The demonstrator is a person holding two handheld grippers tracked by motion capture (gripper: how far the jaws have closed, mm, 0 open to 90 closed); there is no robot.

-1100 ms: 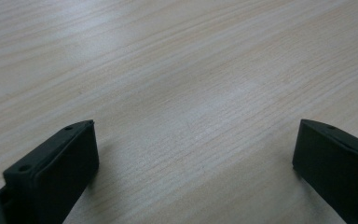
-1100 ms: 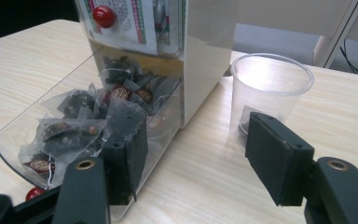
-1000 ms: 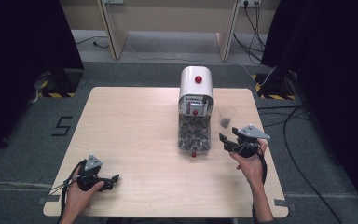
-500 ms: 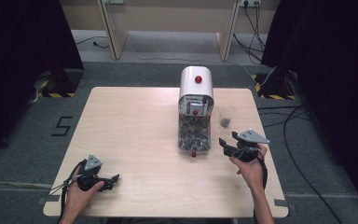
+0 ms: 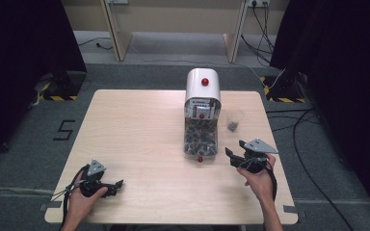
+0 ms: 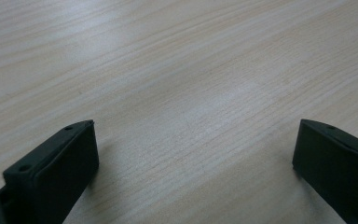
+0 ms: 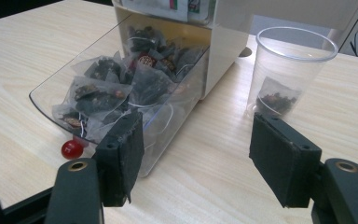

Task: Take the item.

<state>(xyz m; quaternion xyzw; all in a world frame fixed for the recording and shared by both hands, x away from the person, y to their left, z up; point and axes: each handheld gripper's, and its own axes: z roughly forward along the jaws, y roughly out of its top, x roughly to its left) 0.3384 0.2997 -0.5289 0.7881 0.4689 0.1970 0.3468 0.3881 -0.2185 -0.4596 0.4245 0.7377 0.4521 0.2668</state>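
Two tongs, both spread wide and holding nothing. The right tongs [image 7: 196, 154] hang just short of the clear drawer [image 7: 135, 98] of tea bags, with the plastic cup [image 7: 289, 70], one bag already in it, ahead beyond their far jaw. The left tongs [image 5: 110, 184] sit well off on the bare desk [image 6: 182, 84]. It looks like between-bags: next, the right tongs should reach into the drawer and pinch one bag.

Both tools, left [image 5: 118, 183] and right [image 5: 234, 150], gape (hand-held).
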